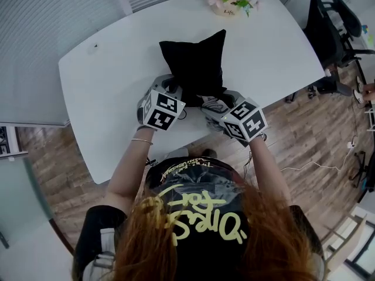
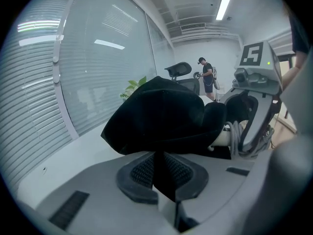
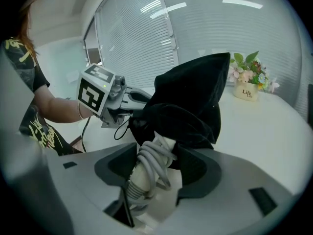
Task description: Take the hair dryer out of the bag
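A white desk [image 1: 99,92] fills the middle of the head view, with wood-look floor around it and a black chair [image 1: 334,28] beyond its far right corner. On the desk lies a black bag [image 1: 196,63], its mouth towards the person and its far end raised to a point.

The left hand-held gripper [image 2: 164,175] is at the mouth's left edge. Its jaws are closed narrow on a fold of the bag's cloth, which runs up between the ribbed pads. The right hand-held gripper [image 3: 152,168] is at the mouth's right side, just beside the left one, and its jaws stand wide.

The dryer [image 3: 139,182] is mostly inside the bag. Only its cream handle sticks out of the mouth, with a grey cord [image 3: 155,156] wound round it. That handle lies between the right jaws, close against one pad. On the other side bare desk shows past the handle's lower end, and bag cloth sits by that pad higher up.

A small pot [image 1: 225,7] of flowers stands at the desk's far edge, well apart from the bag.
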The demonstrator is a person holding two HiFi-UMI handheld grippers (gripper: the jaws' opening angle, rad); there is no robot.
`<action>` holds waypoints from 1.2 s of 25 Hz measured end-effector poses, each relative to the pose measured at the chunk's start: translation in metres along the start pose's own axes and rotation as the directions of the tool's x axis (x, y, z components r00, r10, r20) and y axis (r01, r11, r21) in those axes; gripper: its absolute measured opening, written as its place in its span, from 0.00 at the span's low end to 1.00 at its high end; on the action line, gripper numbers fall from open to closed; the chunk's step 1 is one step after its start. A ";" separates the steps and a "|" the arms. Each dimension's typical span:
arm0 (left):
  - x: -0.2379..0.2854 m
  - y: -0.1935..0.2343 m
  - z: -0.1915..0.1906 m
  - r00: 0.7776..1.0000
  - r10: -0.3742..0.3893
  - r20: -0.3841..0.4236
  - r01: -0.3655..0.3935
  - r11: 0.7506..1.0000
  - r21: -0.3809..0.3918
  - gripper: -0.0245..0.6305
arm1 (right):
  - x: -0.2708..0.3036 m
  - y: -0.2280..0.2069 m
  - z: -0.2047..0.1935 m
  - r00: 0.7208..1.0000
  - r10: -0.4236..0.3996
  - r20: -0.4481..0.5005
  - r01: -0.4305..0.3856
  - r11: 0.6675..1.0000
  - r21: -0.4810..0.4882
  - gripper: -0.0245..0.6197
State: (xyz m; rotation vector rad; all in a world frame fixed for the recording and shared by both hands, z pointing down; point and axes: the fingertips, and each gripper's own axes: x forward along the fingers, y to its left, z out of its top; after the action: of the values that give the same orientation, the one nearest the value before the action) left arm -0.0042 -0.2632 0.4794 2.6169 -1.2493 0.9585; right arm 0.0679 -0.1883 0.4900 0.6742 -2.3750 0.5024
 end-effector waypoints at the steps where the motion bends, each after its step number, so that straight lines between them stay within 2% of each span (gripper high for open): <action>1: 0.000 0.000 0.001 1.000 0.000 0.002 0.000 1.000 0.004 0.06 | 0.002 0.001 0.000 1.000 -0.002 -0.006 0.002 1.000 0.001 0.43; 4: -0.002 0.001 0.008 1.000 0.000 0.016 0.000 1.000 -0.002 0.06 | 0.006 0.003 0.002 0.999 -0.013 -0.042 0.013 1.000 0.010 0.44; 6: -0.006 0.000 0.015 0.999 -0.003 0.033 0.003 1.000 0.000 0.07 | 0.004 0.002 0.009 0.998 -0.050 -0.050 0.049 0.999 -0.013 0.45; 10: -0.010 0.001 0.027 0.998 -0.015 0.055 0.015 1.000 0.008 0.07 | -0.001 -0.013 0.033 0.991 -0.132 -0.007 0.132 0.991 -0.009 0.45; 18: -0.013 -0.003 0.042 0.994 -0.041 0.097 0.036 0.998 0.053 0.09 | -0.005 -0.040 0.048 0.962 -0.272 0.006 0.272 0.962 -0.035 0.47; 22: -0.013 -0.010 0.057 0.989 -0.078 0.127 0.065 0.993 0.103 0.11 | -0.003 -0.051 0.058 0.952 -0.306 0.026 0.307 0.951 -0.033 0.54; 25: -0.017 -0.014 0.068 0.984 -0.104 0.146 0.084 0.987 0.135 0.19 | -0.005 -0.053 0.068 0.941 -0.332 0.061 0.335 0.940 -0.059 0.55; 30: -0.019 -0.008 0.079 0.986 -0.081 0.149 0.058 0.987 0.151 0.25 | -0.009 -0.055 0.082 0.941 -0.324 0.102 0.335 0.935 -0.115 0.55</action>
State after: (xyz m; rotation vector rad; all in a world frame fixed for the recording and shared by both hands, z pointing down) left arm 0.0322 -0.2717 0.4073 2.8775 -1.1497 0.8827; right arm 0.0687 -0.2699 0.4332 1.0248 -2.2793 0.1747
